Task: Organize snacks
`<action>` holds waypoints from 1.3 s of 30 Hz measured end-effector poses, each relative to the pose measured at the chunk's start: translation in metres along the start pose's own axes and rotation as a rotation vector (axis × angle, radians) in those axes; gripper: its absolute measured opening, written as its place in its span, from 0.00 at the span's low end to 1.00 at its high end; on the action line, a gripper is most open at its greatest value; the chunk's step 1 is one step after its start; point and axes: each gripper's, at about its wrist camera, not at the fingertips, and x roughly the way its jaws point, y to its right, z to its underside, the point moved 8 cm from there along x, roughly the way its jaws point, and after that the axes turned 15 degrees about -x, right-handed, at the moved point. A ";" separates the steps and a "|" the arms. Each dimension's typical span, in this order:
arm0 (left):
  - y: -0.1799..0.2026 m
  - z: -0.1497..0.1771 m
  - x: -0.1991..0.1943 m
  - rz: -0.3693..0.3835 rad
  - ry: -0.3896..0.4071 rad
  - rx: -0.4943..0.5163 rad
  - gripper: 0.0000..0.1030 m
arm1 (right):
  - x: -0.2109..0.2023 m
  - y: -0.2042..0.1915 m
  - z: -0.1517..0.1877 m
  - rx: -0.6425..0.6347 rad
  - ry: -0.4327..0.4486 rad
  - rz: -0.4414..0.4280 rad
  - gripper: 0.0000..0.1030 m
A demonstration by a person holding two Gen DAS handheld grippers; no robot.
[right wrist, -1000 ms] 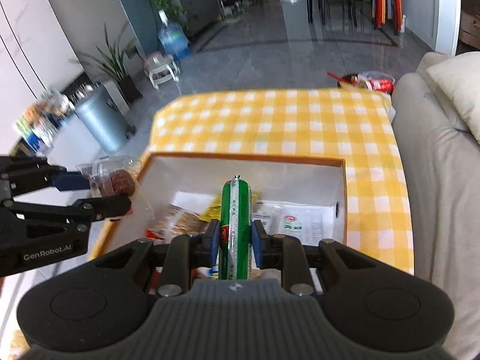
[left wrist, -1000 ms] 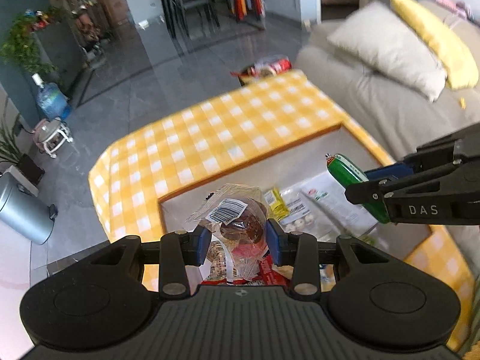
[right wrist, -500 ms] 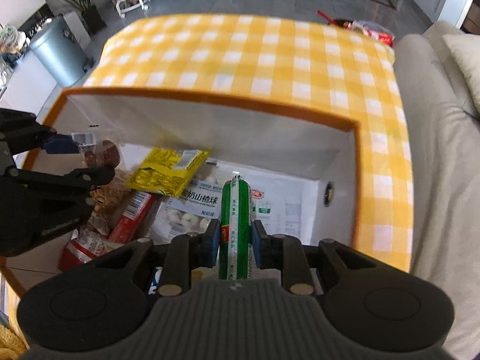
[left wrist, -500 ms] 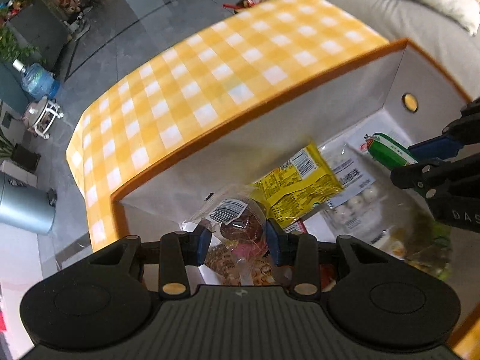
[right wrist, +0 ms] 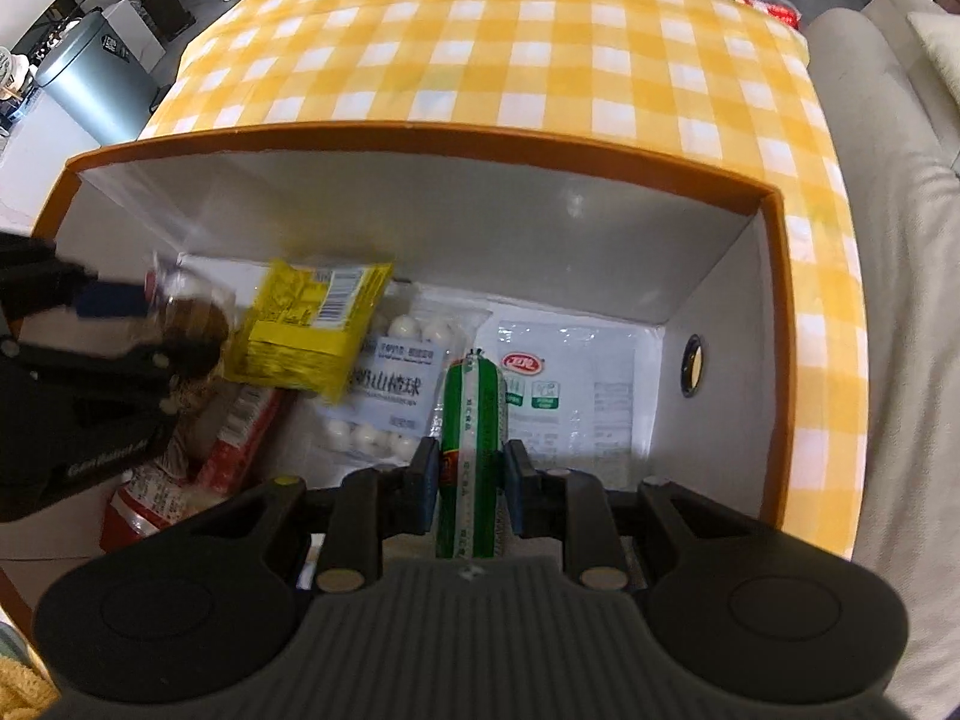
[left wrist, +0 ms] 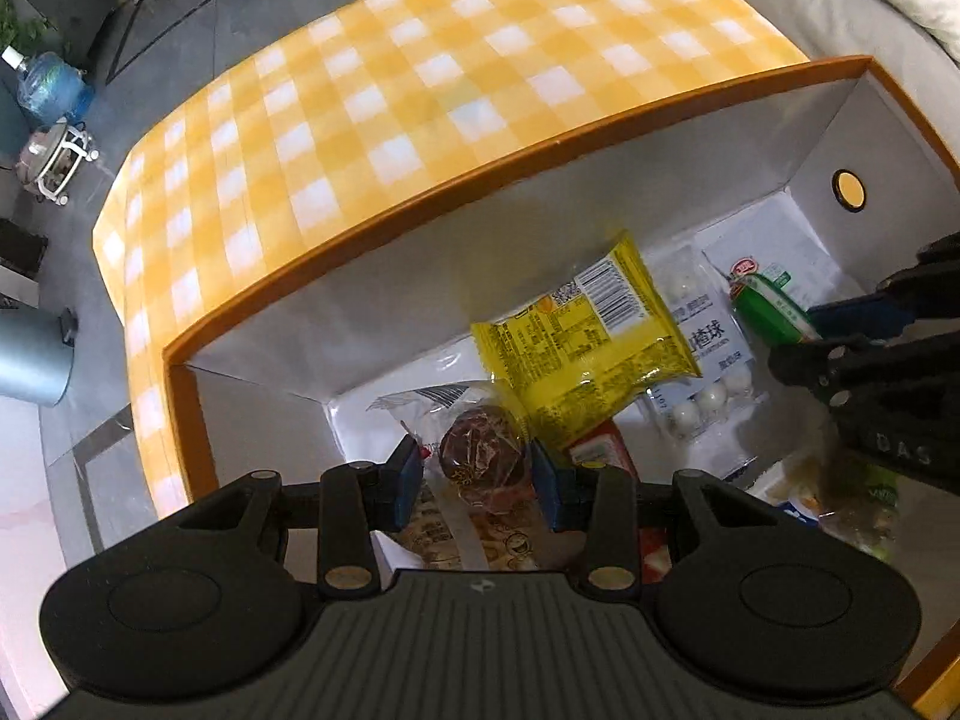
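An orange-rimmed box (left wrist: 372, 228) with white inner walls stands on the yellow checked table (left wrist: 420, 60). My left gripper (left wrist: 477, 471) is shut on a clear-wrapped brown pastry (left wrist: 480, 450), low inside the box's left end. My right gripper (right wrist: 465, 483) is shut on a green sausage stick (right wrist: 474, 438), low inside the box's right half. In the right wrist view the box rim (right wrist: 420, 135) frames both; the left gripper (right wrist: 120, 330) with the pastry (right wrist: 192, 324) shows at the left. The right gripper (left wrist: 804, 342) and sausage (left wrist: 771, 312) show at the right of the left wrist view.
In the box lie a yellow packet (left wrist: 588, 348), a clear bag of white balls (right wrist: 390, 396), a flat white packet (right wrist: 552, 384) and red-wrapped snacks (right wrist: 240, 438). A grey sofa (right wrist: 900, 180) runs along the right. A metal bin (right wrist: 90, 78) stands left of the table.
Both grippers have dropped from above the box down into it, each still holding its snack. The pastry and the sausage now sit close over the packets on the box floor.
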 end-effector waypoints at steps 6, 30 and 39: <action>0.007 -0.001 0.011 -0.051 0.009 -0.014 0.45 | 0.000 -0.005 -0.001 -0.036 0.002 0.033 0.19; -0.014 0.008 -0.083 0.093 0.134 -0.175 0.84 | -0.055 -0.014 -0.013 -0.027 0.079 0.004 0.62; -0.029 0.019 -0.162 0.036 0.304 -0.197 0.83 | -0.136 -0.028 0.003 0.025 0.264 0.006 0.75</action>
